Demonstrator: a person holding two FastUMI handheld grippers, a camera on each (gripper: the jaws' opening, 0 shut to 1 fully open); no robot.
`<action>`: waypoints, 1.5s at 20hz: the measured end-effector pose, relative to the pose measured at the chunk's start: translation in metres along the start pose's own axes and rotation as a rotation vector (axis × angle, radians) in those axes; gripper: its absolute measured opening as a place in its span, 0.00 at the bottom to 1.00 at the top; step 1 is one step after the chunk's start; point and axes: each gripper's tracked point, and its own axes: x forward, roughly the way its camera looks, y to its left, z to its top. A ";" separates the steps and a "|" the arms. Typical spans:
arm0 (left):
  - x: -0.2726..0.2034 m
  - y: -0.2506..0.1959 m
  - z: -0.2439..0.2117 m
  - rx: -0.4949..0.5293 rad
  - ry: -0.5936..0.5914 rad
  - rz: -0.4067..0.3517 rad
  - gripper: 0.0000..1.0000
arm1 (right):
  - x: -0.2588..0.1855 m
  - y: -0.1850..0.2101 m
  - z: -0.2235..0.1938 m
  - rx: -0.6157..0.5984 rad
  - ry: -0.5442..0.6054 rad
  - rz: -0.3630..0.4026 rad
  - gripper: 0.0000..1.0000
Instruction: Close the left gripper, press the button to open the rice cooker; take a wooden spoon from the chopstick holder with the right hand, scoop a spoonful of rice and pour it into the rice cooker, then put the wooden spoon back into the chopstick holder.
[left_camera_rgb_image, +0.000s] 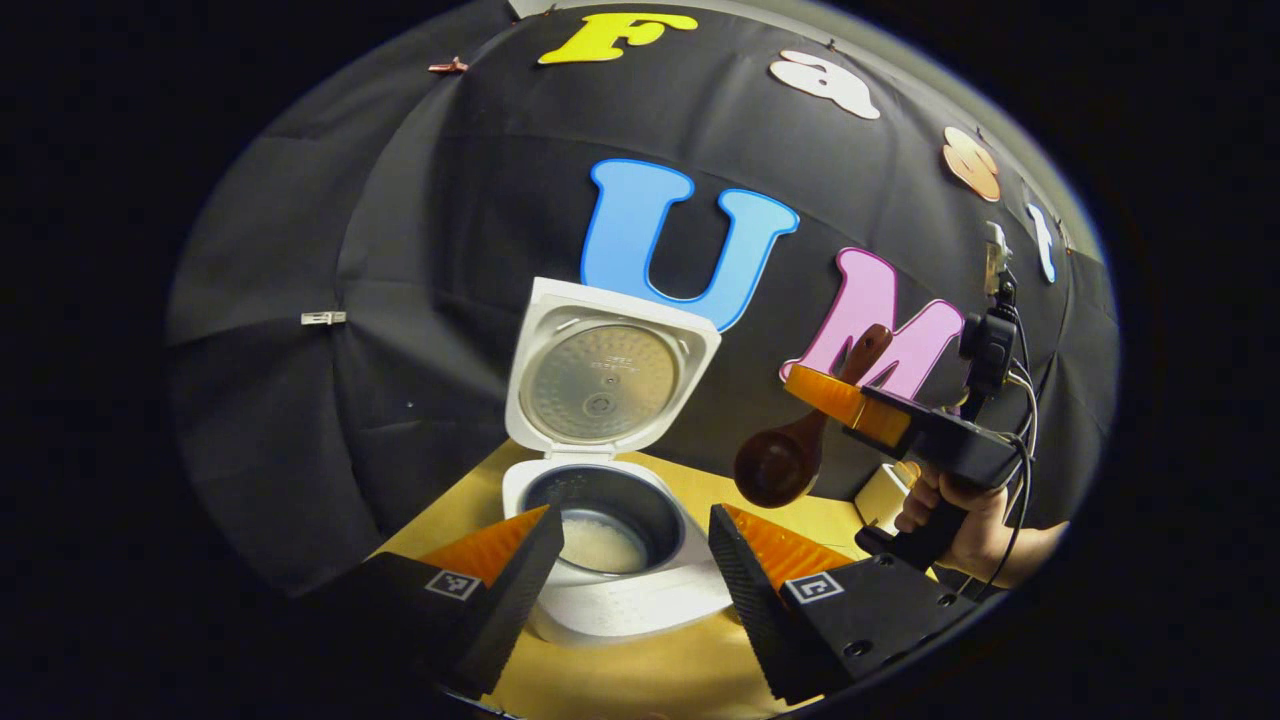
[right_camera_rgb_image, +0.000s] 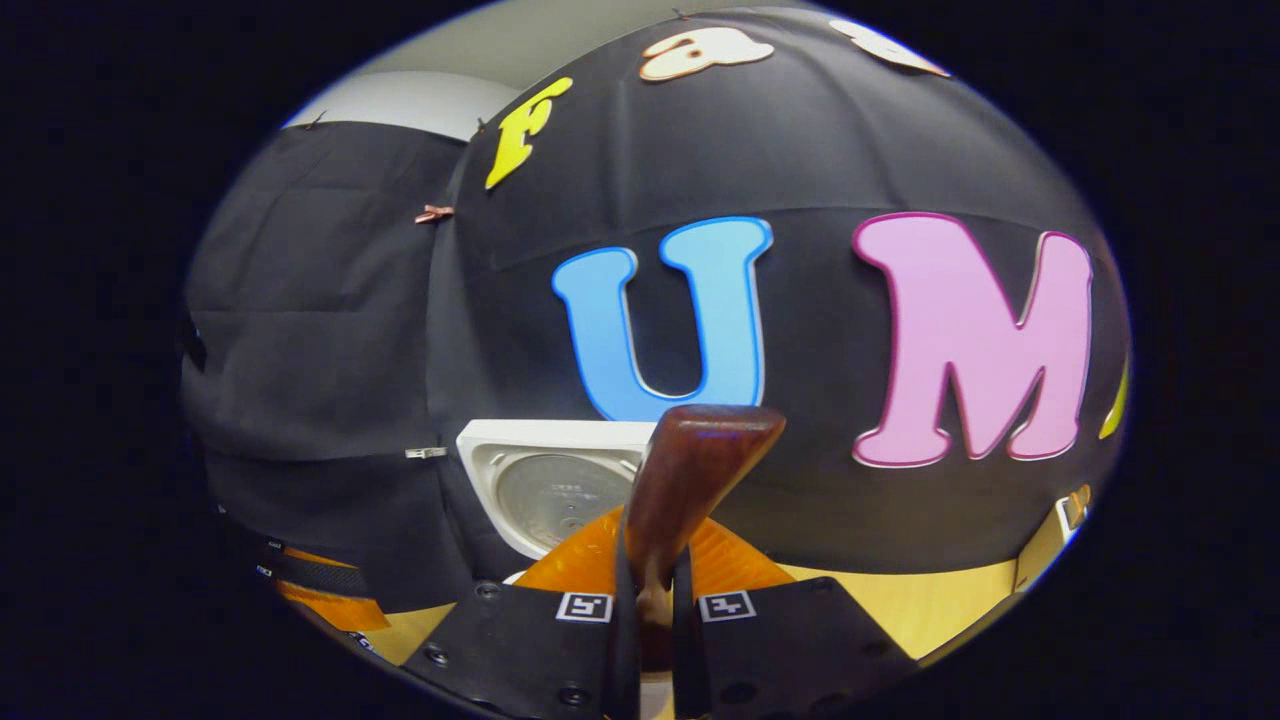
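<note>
Though lifted, wooden spoon (right_camera_rgb_image: 690, 470) between jaws.

The left gripper view looks from in front of the rice cooker (left_camera_rgb_image: 610, 520), slightly above it and close, facing straight toward its raised lid (left_camera_rgb_image: 608, 372) and down into the pot; the tabletop (left_camera_rgb_image: 640, 670) lies under it. To the right of the rice cooker it takes in the right gripper (left_camera_rgb_image: 850, 400). The right gripper view sits higher and to the right of the rice cooker, facing the booth wall, with the lid (right_camera_rgb_image: 550, 490) low at left. Both views share that lid.
</note>
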 end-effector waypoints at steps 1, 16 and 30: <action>0.000 -0.007 0.000 0.004 0.001 -0.005 0.95 | -0.009 -0.018 0.004 0.001 -0.006 -0.027 0.17; 0.020 -0.103 -0.029 0.047 0.066 -0.049 0.95 | -0.204 -0.307 -0.054 0.129 0.075 -0.560 0.17; 0.011 -0.112 -0.038 0.022 0.058 0.103 0.95 | -0.262 -0.438 -0.170 0.291 0.201 -0.747 0.17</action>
